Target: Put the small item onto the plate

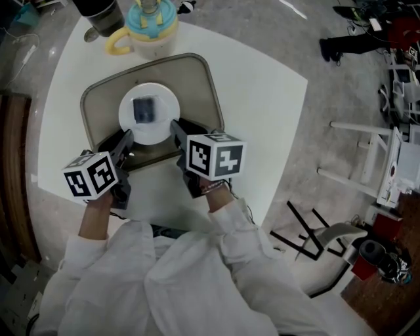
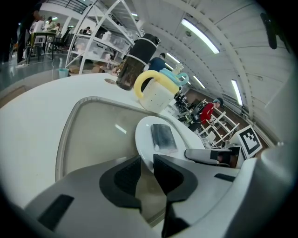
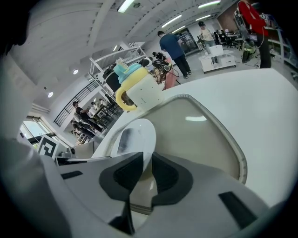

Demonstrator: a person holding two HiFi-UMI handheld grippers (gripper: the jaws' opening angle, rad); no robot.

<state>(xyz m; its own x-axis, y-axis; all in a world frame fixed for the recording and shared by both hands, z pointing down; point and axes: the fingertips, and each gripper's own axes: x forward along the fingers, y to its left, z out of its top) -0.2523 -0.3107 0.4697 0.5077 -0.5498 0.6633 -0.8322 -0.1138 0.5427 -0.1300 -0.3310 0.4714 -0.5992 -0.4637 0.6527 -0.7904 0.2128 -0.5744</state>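
Observation:
A small dark flat item (image 1: 144, 109) (image 2: 163, 136) (image 3: 123, 139) lies in the middle of a white round plate (image 1: 164, 98) (image 2: 144, 130) (image 3: 142, 132). The plate stands on a beige tray (image 1: 197, 85) (image 2: 93, 125) (image 3: 195, 135). My left gripper (image 1: 126, 139) (image 2: 146, 160) hovers over the tray's near part, just left of the plate's near edge. Its jaws stand slightly apart with only tray showing in the gap. My right gripper (image 1: 176, 126) (image 3: 147, 155) is at the plate's near right rim, also narrowly open, with nothing pinched.
A cream mug with a yellow handle and blue lid (image 1: 152, 29) (image 2: 156, 93) (image 3: 139, 90) stands just beyond the tray, next to a dark cup (image 1: 102, 14) (image 2: 135, 60). The white table (image 1: 262, 105) ends close to my arms. Racks and chairs stand on the floor at right.

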